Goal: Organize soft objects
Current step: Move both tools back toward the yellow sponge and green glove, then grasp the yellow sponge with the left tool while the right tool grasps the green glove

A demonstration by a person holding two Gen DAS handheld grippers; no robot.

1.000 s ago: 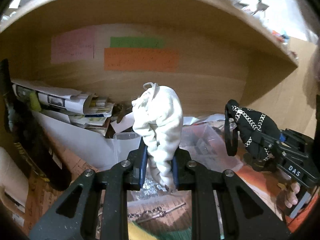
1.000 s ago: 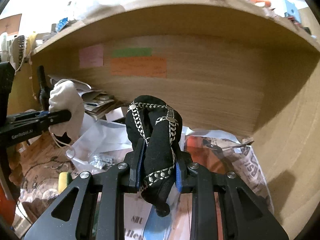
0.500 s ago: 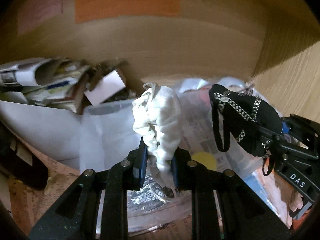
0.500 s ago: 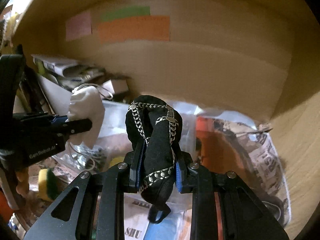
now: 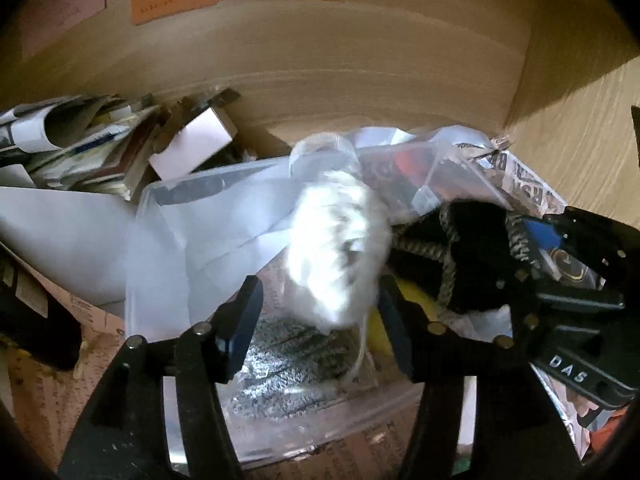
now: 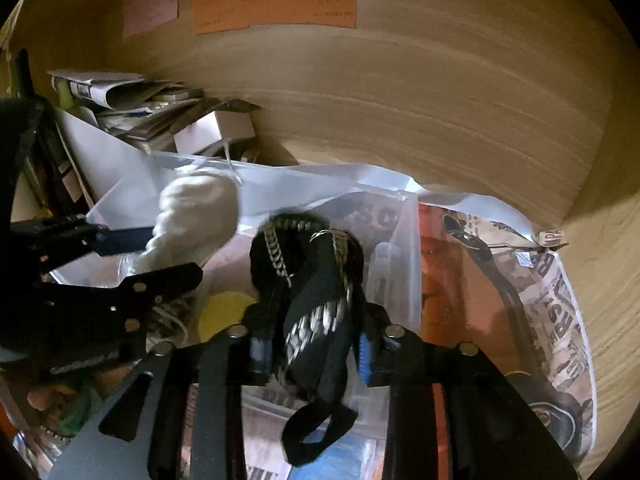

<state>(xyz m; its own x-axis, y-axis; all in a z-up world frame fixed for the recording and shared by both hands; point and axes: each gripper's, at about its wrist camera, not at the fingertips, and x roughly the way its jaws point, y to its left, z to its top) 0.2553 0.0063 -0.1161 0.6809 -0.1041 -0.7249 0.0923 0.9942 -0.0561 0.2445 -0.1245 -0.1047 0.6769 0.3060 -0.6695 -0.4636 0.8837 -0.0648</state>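
A wooden shelf bay holds a clear plastic bin. The left gripper is spread, a white cloth bundle loose between its fingers. The right gripper, jaws parted, cradles a black chain-trimmed pouch. Best lift clear slowly, avoiding snagged cords.

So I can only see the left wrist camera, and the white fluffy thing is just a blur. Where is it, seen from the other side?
Observer: In the right wrist view the white pouch sits between the left gripper's spread fingers, over the clear plastic bag.
Operator: And the black thing beside it?
Observer: The black chain-trimmed pouch sits between the right gripper's fingers; a strap loop dangles beneath them, out of your view.
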